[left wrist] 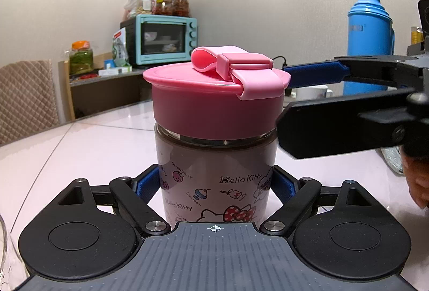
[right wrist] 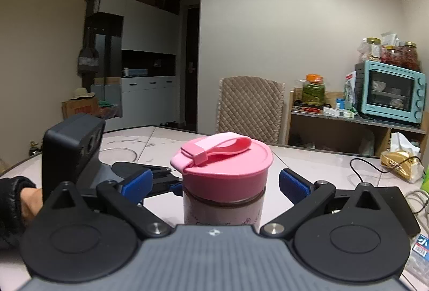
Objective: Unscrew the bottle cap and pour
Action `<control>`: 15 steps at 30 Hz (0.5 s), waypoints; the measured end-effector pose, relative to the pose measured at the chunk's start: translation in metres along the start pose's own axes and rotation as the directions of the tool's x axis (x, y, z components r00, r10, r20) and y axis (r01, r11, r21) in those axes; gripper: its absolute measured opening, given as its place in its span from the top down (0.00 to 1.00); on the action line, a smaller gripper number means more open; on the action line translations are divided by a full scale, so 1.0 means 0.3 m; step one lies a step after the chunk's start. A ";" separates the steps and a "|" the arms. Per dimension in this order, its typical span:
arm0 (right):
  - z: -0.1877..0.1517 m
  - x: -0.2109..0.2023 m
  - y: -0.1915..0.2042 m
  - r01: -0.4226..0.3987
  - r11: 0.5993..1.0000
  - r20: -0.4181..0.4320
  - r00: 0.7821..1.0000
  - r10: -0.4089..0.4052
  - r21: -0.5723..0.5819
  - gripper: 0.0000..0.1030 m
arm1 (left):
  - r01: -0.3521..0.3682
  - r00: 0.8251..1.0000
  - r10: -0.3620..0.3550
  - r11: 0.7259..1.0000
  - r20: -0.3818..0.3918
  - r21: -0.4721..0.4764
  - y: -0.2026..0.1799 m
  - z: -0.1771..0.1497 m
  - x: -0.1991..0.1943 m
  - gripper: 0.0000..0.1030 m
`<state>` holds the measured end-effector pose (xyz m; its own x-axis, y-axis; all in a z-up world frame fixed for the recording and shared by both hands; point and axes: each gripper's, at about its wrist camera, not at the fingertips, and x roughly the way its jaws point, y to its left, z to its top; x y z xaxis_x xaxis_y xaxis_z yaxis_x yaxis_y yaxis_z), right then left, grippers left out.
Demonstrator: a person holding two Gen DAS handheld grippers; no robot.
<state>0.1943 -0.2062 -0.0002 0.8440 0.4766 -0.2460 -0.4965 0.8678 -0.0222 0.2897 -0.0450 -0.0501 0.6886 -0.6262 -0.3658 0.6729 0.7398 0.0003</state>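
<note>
The bottle [left wrist: 214,178] stands upright on the counter [left wrist: 80,146], its body clenched in the left tongs [left wrist: 214,183], while the right tongs [right wrist: 215,183] sit released, level with the pink cap [right wrist: 225,170], one pad on either side, not touching.

Bottle [right wrist: 224,206] base hidden behind gripper body.

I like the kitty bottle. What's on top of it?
A pink cap sits on the bottle, with a lighter pink strap looped across its top. What's under the cap is hidden.
</note>
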 end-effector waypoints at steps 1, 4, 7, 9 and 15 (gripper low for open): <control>-0.005 0.002 0.001 0.010 1.000 0.002 1.000 -0.010 0.006 0.01 | 0.000 1.000 0.000 1.000 0.000 0.000 0.000 0.000 0.000 0.13; -0.009 0.015 0.010 0.033 0.999 0.004 0.999 -0.033 0.007 0.01 | 0.000 1.000 0.000 1.000 0.000 0.000 0.000 0.000 0.000 0.13; -0.012 0.033 0.012 0.051 0.998 0.001 0.999 -0.052 0.022 0.02 | 0.000 1.000 0.000 1.000 0.000 0.000 0.000 0.000 0.000 0.13; -0.012 0.041 0.015 0.062 0.998 0.000 0.998 -0.062 0.030 0.02 | 0.000 1.000 0.000 1.000 0.000 0.000 0.000 0.000 0.000 0.13; -0.008 0.063 0.027 0.080 0.996 -0.007 0.997 -0.080 0.042 0.04 | 0.000 1.000 0.000 1.000 0.000 0.000 -0.001 0.000 0.000 0.13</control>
<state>0.2058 -0.1905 -0.0075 0.8796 0.4044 -0.2505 -0.4179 0.9085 -0.0011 0.2896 -0.0451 -0.0500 0.6886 -0.6261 -0.3658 0.6728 0.7398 0.0001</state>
